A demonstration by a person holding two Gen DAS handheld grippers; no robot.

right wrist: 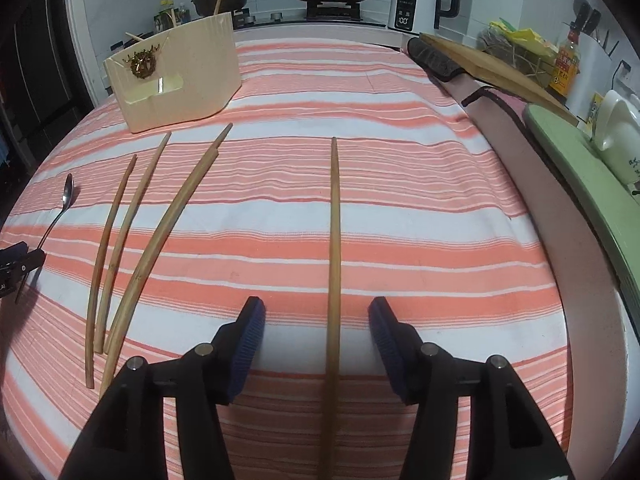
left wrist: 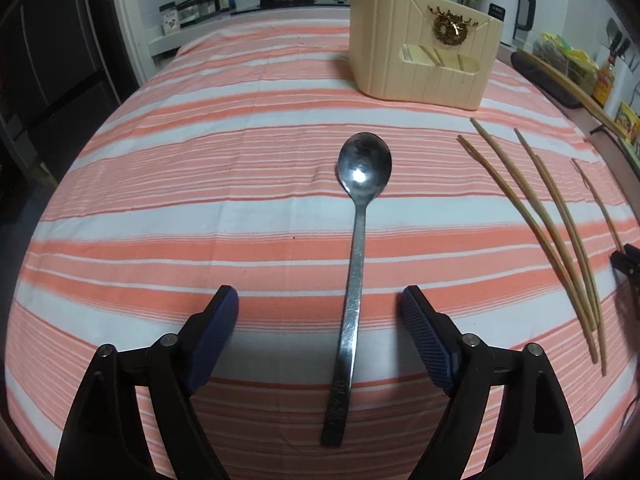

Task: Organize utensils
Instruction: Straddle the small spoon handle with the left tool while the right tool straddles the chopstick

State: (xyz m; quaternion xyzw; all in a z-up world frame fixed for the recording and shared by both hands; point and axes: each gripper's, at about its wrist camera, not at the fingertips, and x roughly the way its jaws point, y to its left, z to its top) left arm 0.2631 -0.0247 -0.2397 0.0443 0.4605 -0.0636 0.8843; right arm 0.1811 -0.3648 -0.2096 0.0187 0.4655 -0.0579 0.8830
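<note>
Striped cloth (left wrist: 200, 216), bearing: metal spoon (left wrist: 360, 216) lying between wide-spread left gripper (left wrist: 320, 300) pads, apparently untouched; single chopstick (right wrist: 334, 240) likewise between parted right gripper (right wrist: 316, 312) pads; four chopsticks (right wrist: 132, 248) loose between them; cream utensil holder (left wrist: 420, 60) beyond.

My path up tablecloth (right wrist: 400, 184) centre clear; holder (right wrist: 180, 76) blocks far edge, loose chopsticks (right wrist: 120, 240) clutter middle, cutting board (right wrist: 492, 64) overhangs right edge.

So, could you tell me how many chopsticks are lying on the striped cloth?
5. Four chopsticks lie fanned between the spoon and the right hand-held gripper; the fifth lies between its open jaws. Others stand in the holder.
</note>
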